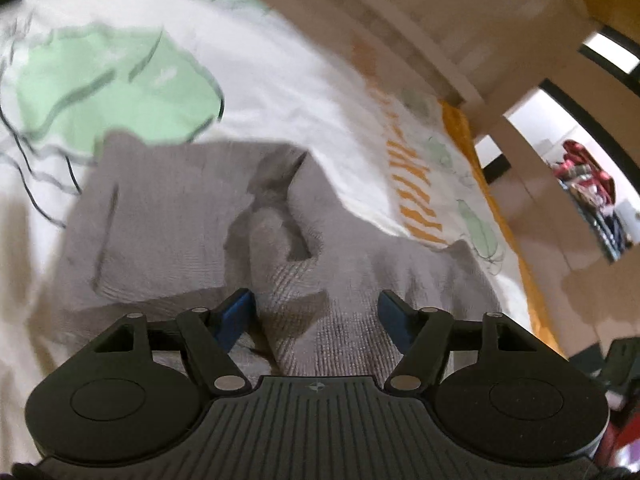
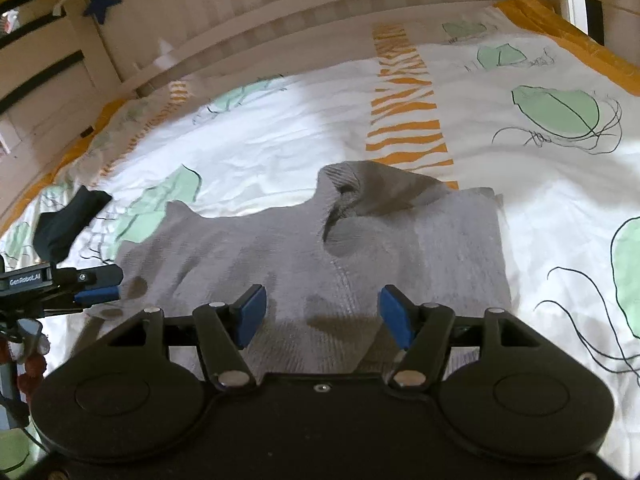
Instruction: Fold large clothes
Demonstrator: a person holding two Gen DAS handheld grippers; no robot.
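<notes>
Both the left gripper (image 1: 316, 316) and right gripper (image 2: 322, 314) hover wide open over the grey sweater (image 2: 280, 248) on the bedspread (image 2: 280, 140), seemingly picking its near edge to grab.

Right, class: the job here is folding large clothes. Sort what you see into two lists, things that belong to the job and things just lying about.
Belongs to the job:
- grey knitted sweater, spread on the bed
- left gripper, fingers open over it
- right gripper, fingers open over it

Just lying about:
- dark sock, beside the sweater
- patterned bedcover
- blue star decoration on the bed frame
</notes>
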